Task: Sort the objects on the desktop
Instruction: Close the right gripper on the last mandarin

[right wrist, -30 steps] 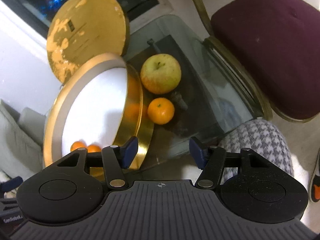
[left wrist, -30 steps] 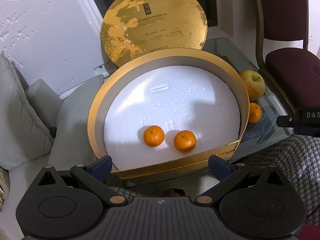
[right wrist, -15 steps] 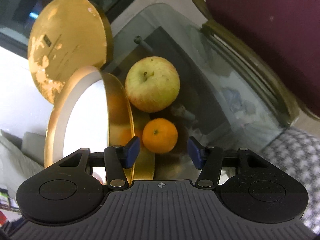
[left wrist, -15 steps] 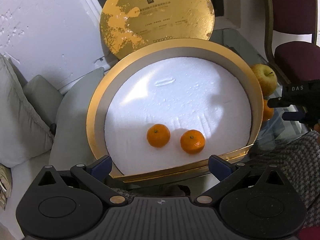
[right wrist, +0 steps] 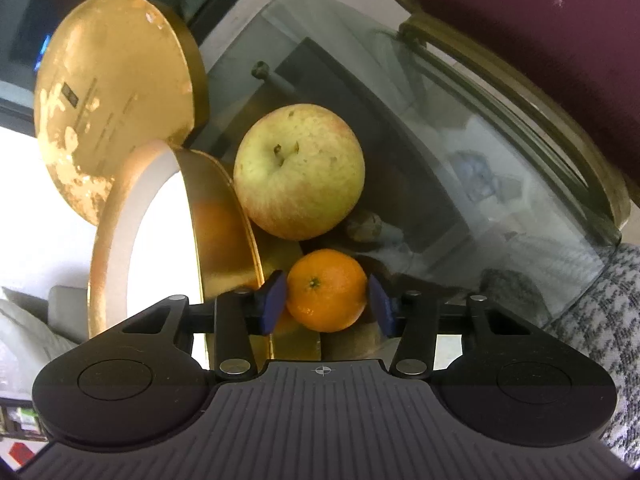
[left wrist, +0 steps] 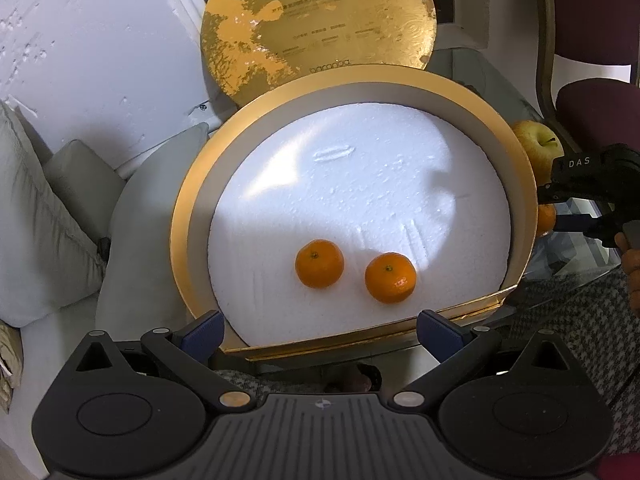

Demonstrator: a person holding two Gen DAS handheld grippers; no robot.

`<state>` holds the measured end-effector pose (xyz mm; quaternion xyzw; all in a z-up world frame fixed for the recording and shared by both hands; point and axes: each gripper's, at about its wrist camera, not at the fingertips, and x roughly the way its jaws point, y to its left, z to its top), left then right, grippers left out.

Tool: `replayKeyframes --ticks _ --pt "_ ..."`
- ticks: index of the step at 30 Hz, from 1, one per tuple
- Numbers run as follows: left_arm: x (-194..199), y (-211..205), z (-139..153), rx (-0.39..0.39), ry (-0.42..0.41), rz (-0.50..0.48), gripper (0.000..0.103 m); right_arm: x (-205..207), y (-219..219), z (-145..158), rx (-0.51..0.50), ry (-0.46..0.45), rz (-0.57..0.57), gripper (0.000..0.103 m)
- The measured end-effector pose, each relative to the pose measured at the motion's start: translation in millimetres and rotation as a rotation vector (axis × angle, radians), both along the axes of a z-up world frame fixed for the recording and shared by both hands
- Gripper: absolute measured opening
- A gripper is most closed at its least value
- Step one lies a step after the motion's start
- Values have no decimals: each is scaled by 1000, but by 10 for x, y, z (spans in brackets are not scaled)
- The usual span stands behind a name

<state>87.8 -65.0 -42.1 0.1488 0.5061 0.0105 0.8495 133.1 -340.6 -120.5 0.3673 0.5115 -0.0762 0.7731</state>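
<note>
A round gold box (left wrist: 188,216) with a white foam floor holds two tangerines (left wrist: 319,264) (left wrist: 390,278). My left gripper (left wrist: 320,332) is open at the box's near rim, with nothing between its fingers. Right of the box, on the glass table (right wrist: 460,128), a third tangerine (right wrist: 326,290) sits in front of a yellow-green apple (right wrist: 298,172). My right gripper (right wrist: 327,306) has just been closing. Its blue pads now touch both sides of that tangerine. In the left wrist view the right gripper (left wrist: 556,210) shows at the right edge, beside the apple (left wrist: 536,148).
The box's gold lid (left wrist: 320,20) leans upright behind it against the wall. A dark red chair (right wrist: 540,40) stands past the table's far edge. Grey cushions (left wrist: 48,220) lie left of the box. Houndstooth fabric (right wrist: 600,300) lies by the table's near right corner.
The right gripper came down and forward to the tangerine on the glass, and its jaws narrowed onto it. The left gripper shifted slightly closer to the box, still open.
</note>
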Motion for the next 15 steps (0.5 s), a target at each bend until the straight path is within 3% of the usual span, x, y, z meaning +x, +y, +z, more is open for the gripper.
replayKeyframes --ticks 15 --pt "-187 181 128 -32 -44 45 102 -88 136 108 -118 0 44 46"
